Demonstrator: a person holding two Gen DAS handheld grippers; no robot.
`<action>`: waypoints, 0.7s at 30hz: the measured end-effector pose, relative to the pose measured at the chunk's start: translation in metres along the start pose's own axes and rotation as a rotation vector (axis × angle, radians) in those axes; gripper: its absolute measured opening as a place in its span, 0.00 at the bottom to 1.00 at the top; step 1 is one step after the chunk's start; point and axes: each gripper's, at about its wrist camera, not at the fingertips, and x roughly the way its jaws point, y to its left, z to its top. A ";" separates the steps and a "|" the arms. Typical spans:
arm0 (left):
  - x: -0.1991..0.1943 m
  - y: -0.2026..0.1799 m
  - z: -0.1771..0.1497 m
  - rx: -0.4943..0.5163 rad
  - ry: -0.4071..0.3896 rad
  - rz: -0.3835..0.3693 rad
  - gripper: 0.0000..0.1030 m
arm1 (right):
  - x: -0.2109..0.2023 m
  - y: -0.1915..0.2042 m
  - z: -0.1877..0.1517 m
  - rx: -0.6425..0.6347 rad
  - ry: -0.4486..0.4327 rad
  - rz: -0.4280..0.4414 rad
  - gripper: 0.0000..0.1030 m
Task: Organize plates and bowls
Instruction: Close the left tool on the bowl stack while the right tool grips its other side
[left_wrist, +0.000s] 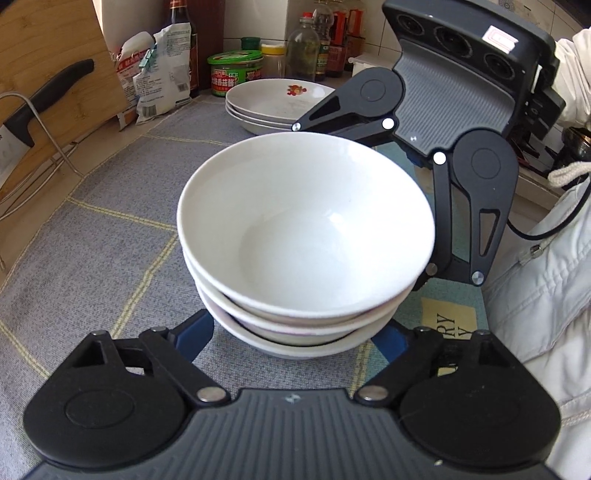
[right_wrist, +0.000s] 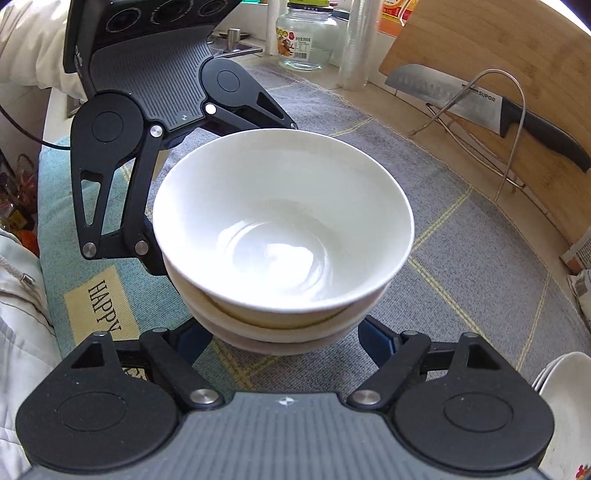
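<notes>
At centre frame, on the grey checked cloth (left_wrist: 110, 229), stands our stack of white ceramic bowls (left_wrist: 303, 236). We bracket its base with both claws: left gripper (left_wrist: 295, 341) and right gripper (right_wrist: 286, 341), jaws wide, their contact hidden by the bowls. We judge an even, level squeeze matters. White plates (left_wrist: 273, 99) wait at upper centre.

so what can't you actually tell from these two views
- Left hand-held gripper pads: left wrist view, hidden under the bowl stack, so contact is unclear.
- Right hand-held gripper pads: right wrist view, same.
- Plate stack: right wrist view, cut off by the frame edge.
</notes>
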 end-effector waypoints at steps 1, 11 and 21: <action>0.001 -0.001 0.000 0.001 0.002 -0.003 0.88 | 0.000 0.000 0.001 -0.006 0.002 0.005 0.86; 0.008 -0.001 0.004 0.032 0.023 -0.060 0.82 | 0.005 -0.008 0.009 -0.041 0.024 0.058 0.84; 0.012 0.002 0.005 0.029 0.023 -0.085 0.82 | 0.008 -0.009 0.014 -0.048 0.039 0.070 0.82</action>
